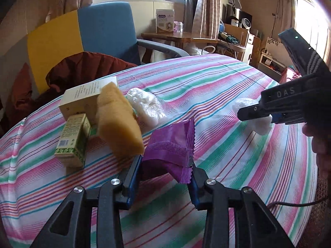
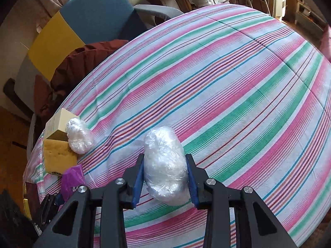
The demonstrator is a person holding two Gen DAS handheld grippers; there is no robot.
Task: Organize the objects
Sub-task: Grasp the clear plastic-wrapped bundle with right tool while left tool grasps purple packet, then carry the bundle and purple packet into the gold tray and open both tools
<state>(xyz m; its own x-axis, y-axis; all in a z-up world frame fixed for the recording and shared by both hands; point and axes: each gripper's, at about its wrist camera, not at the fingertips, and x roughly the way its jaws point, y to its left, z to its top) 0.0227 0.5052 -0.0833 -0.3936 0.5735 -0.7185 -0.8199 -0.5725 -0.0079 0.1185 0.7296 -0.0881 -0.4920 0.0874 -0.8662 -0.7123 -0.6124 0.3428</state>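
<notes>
With the left gripper pinching the crinkly purple foil sachet and the right gripper clamped on a white plastic-wrapped bundle, we're mid-pick; next, I'd guess, carry both to the cluster by the yellow sponge block.

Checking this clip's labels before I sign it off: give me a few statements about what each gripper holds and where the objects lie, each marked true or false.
1. The right gripper is shut on a clear plastic-wrapped bundle. True.
2. The left gripper has a green box between its fingers. False: a purple packet is between them; the green box stands on the striped cloth.
3. A yellow sponge sits beside the green box. True.
4. Only one plastic-wrapped bundle is present. False: a second bundle lies on the cloth behind the sponge.
</notes>
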